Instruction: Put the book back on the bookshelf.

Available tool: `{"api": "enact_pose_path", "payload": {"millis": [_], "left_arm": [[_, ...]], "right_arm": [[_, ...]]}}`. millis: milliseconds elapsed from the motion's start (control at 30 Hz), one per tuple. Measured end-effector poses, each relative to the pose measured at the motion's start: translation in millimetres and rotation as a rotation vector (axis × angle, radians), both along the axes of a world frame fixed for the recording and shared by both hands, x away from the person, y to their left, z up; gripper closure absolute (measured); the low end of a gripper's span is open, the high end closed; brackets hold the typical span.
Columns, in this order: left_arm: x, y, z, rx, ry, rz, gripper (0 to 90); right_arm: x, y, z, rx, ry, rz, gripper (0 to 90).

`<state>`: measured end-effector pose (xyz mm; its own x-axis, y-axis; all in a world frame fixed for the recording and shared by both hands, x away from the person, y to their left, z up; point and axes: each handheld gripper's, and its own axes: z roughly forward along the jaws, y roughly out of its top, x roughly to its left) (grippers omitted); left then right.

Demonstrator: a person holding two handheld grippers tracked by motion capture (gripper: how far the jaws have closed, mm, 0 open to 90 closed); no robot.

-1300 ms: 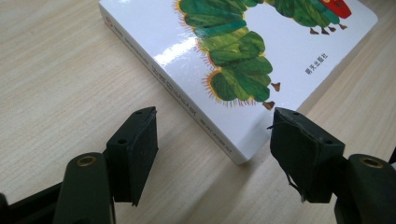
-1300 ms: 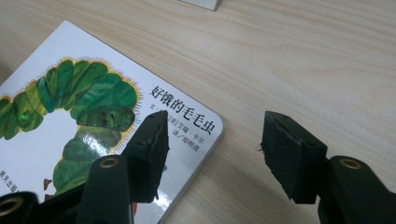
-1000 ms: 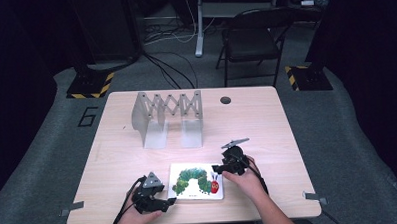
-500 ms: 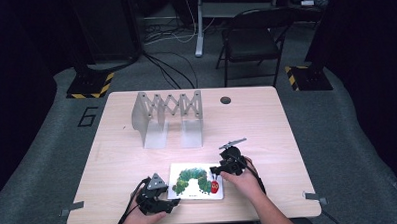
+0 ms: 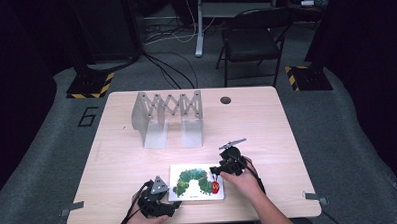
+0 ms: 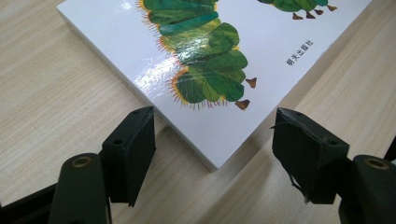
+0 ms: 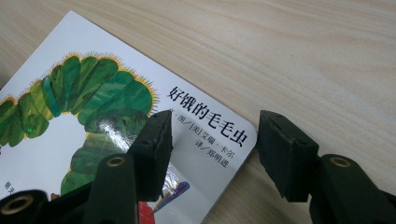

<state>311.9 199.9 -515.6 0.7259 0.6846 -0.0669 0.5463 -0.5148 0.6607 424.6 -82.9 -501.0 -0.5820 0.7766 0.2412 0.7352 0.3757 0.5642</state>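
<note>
Meanwhile, the caterpillar picture book (image 5: 196,182) lay flat near the table's (image 5: 113,160) near edge, with the expandable metal book rack (image 5: 167,117) standing empty farther back. The left gripper (image 5: 162,202) hung wide open around the book's near-left corner, while the right gripper (image 5: 223,168), also wide, straddled its far-right corner. Both had barely shifted since a second earlier.

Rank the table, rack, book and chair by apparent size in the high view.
1. table
2. chair, though it stands farther from the camera, so its rank against the rack is unsure
3. rack
4. book
</note>
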Motion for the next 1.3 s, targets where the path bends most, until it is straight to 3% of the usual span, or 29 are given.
{"api": "enact_pose_path", "payload": {"millis": [200,567,1033,1100,1167,1300], "left_arm": [[-2.6,-1.3,-1.0,-0.007,-0.002,-0.002,30.0],[-7.1,-7.2,-4.5,0.048,-0.063,-0.021,23.7],[-9.9,-12.3,-4.7,0.049,-0.062,0.031,22.5],[-9.8,-12.3,-4.7,0.048,-0.061,0.032,22.3],[-9.8,-12.5,-5.0,0.050,-0.065,0.030,22.0],[-11.0,-14.7,-6.2,0.051,-0.064,0.026,16.2]], "right_arm": [[3.0,2.3,-1.4,0.003,-0.020,0.018,42.0],[3.2,3.8,-1.6,-0.002,-0.022,0.013,41.9],[3.5,3.4,-1.4,0.006,-0.004,-0.005,41.7],[3.6,3.1,-2.1,-0.010,-0.015,-0.009,40.8],[3.5,2.6,-1.9,0.008,-0.005,-0.006,42.2],[2.0,4.9,-1.2,-0.008,-0.011,-0.004,41.8]]}}
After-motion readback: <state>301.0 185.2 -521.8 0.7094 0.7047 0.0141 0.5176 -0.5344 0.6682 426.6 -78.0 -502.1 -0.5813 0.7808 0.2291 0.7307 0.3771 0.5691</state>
